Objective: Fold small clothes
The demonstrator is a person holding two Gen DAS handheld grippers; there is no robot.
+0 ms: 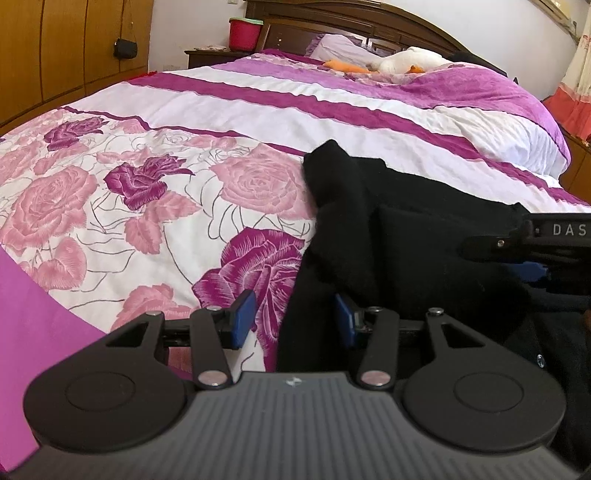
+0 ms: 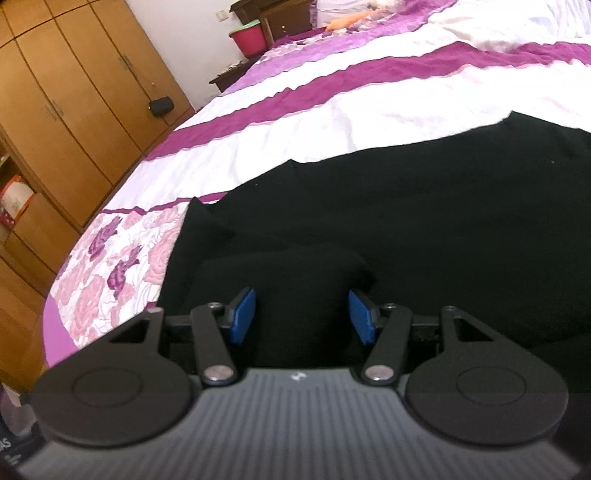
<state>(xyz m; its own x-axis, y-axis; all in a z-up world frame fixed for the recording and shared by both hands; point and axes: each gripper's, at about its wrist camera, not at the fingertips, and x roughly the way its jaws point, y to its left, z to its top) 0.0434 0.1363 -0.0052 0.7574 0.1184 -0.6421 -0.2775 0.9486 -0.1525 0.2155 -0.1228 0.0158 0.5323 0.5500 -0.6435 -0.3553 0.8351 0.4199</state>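
A wide bed (image 1: 229,110) fills the room, its cover striped purple and white with pink roses. Behind its far end rises a dark wooden headboard (image 1: 332,18) against a white wall (image 1: 192,26). Left of the bed stands a wooden wardrobe (image 1: 55,48); beside the headboard, a nightstand (image 1: 207,57) bears what looks like a red tub (image 1: 244,34). Right of the bed hangs a curtain (image 1: 576,81).

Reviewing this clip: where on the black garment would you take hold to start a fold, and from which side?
Probably the pointed corner of the black garment on the flowered bedspread. It sticks out past the rest, with bare bedspread around it. Come from the left over that open cloth, so one pad of the left claw can slip under the edge. The middle is flat, with no free edge.
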